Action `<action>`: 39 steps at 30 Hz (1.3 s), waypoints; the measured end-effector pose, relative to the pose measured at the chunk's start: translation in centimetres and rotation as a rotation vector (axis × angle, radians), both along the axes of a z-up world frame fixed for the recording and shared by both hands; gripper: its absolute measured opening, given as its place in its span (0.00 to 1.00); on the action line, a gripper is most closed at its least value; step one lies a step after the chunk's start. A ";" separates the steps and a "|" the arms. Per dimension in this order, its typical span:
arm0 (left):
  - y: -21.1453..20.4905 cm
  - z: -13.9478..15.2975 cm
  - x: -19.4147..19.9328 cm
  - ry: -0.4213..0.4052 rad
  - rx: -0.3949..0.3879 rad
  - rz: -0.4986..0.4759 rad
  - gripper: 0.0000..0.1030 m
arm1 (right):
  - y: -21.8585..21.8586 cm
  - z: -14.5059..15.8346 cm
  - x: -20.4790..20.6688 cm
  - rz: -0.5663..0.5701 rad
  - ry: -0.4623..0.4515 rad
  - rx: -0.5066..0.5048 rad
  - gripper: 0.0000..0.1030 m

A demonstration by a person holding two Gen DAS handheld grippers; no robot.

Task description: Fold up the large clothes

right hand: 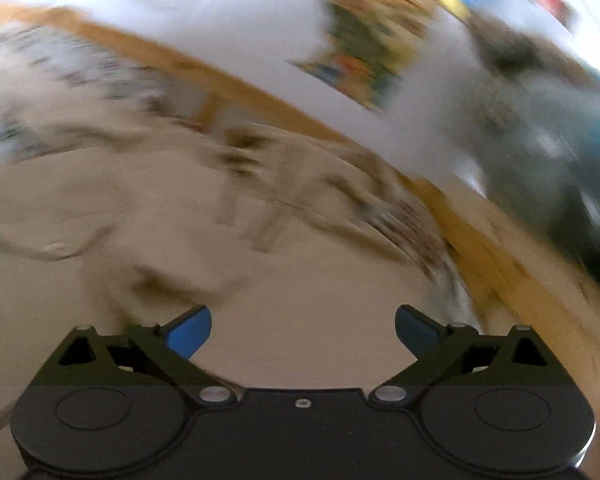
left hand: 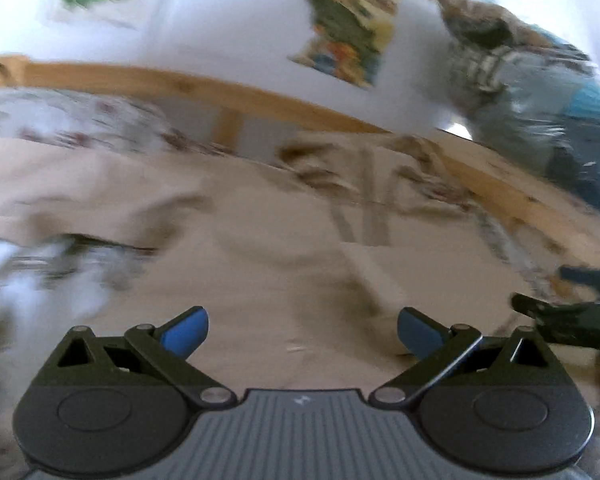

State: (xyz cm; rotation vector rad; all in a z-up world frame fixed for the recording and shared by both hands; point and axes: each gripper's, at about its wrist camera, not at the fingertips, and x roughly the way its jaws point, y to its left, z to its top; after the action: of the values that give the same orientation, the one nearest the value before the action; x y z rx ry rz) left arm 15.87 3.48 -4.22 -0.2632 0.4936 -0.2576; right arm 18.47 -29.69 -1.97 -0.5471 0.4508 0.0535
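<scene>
A large beige garment [left hand: 260, 240] lies spread and wrinkled over a bed; it fills the right wrist view too [right hand: 300, 272]. Both views are motion-blurred. My left gripper [left hand: 302, 332] is open and empty, with its blue pads [left hand: 184, 334] wide apart above the cloth. My right gripper [right hand: 302, 332] is also open and empty, with its blue pads [right hand: 190, 334] wide apart over the beige cloth. Part of the other gripper [left hand: 572, 312] shows dark at the right edge of the left wrist view.
A wooden bed frame rail [left hand: 260, 100] runs behind the garment, also in the right wrist view [right hand: 240, 88]. Floral bedding [left hand: 60, 116] lies at the left. A pile of dark and blue clothes [left hand: 560, 112] sits at the right. Colourful pictures [left hand: 348, 28] hang on the white wall.
</scene>
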 end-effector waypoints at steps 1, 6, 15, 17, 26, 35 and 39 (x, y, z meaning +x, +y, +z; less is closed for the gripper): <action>-0.8 0.2 1.4 -0.006 -0.014 -0.015 0.99 | -1.8 0.3 0.7 -0.072 -0.005 0.070 0.92; -5.7 1.4 11.5 0.096 0.046 0.000 0.98 | -7.8 0.5 3.7 -0.274 0.014 0.282 0.85; -9.8 0.2 17.8 0.326 0.233 -0.053 0.06 | -10.6 0.2 8.3 -0.345 0.061 0.413 0.76; -9.1 0.8 15.9 0.234 0.238 -0.011 0.03 | -10.9 -0.5 9.1 -0.389 0.082 0.426 0.38; -4.1 -2.7 7.0 0.227 0.218 0.266 0.04 | -12.2 -1.4 8.0 -0.440 0.048 0.422 0.20; 0.4 -1.6 3.0 0.257 0.174 0.312 0.70 | -8.1 -0.9 4.1 -0.336 0.048 0.362 0.58; 3.9 1.2 1.4 0.215 0.230 0.380 0.82 | -4.4 -1.5 2.7 -0.224 0.060 0.339 0.77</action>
State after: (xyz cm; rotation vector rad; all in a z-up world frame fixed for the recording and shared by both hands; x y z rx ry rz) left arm 17.25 7.33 -3.04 -0.1559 0.6679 0.1994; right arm 21.14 -34.07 -3.47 -0.1601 0.5462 -0.0677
